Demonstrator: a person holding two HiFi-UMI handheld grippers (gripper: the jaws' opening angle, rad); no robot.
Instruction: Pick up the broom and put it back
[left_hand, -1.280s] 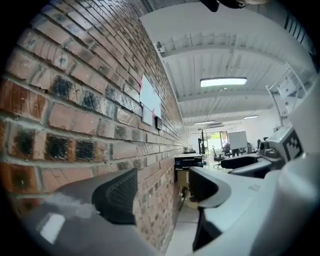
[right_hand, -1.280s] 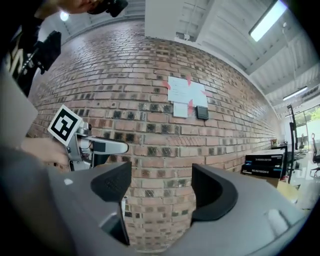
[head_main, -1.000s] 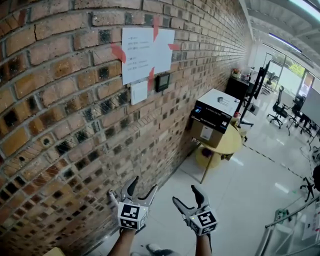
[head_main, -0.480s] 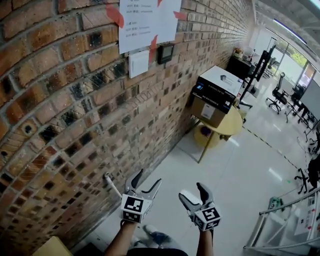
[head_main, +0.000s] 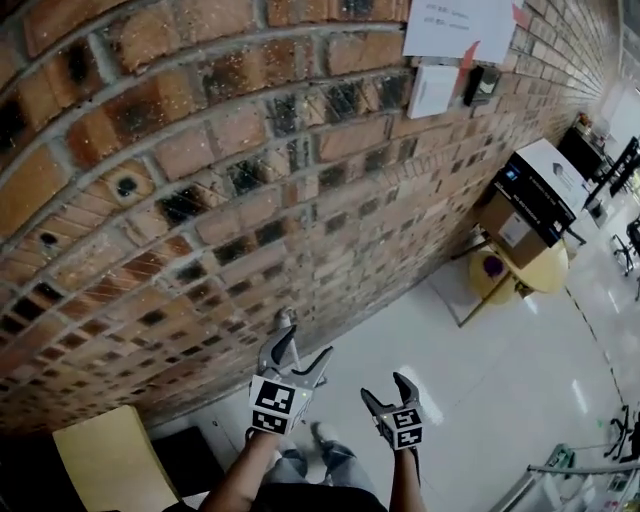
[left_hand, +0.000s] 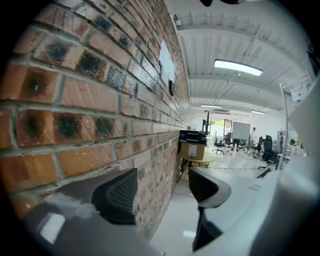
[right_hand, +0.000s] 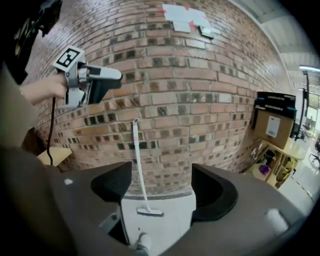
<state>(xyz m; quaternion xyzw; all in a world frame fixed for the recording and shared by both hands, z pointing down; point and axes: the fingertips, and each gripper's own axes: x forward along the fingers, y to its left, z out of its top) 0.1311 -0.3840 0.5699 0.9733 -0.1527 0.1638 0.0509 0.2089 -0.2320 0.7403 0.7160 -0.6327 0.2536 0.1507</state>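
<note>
A white broom (right_hand: 140, 172) leans on the brick wall (head_main: 200, 200), its handle upright and its head (right_hand: 150, 212) on the pale floor. In the head view only the handle's top (head_main: 285, 318) shows, just beyond my left gripper (head_main: 303, 348). The left gripper (left_hand: 162, 190) is open with nothing between its jaws and points along the wall; it also shows in the right gripper view (right_hand: 95, 82), above and left of the broom. My right gripper (head_main: 385, 390) hangs open and empty to its right. From the right gripper (right_hand: 162, 187) the broom appears between the jaws, some way off.
A round yellow table (head_main: 535, 278) with stacked boxes (head_main: 530, 195) stands by the wall farther right. A tan board (head_main: 115, 460) lies at the lower left. Papers (head_main: 460, 25) are taped on the wall. A metal rack (head_main: 580, 480) is at the bottom right. The person's shoes (head_main: 320, 435) show below.
Both grippers have dropped lower, toward the foot of the wall, and the view has tilted down. The broom handle's top now shows just past the left gripper.
</note>
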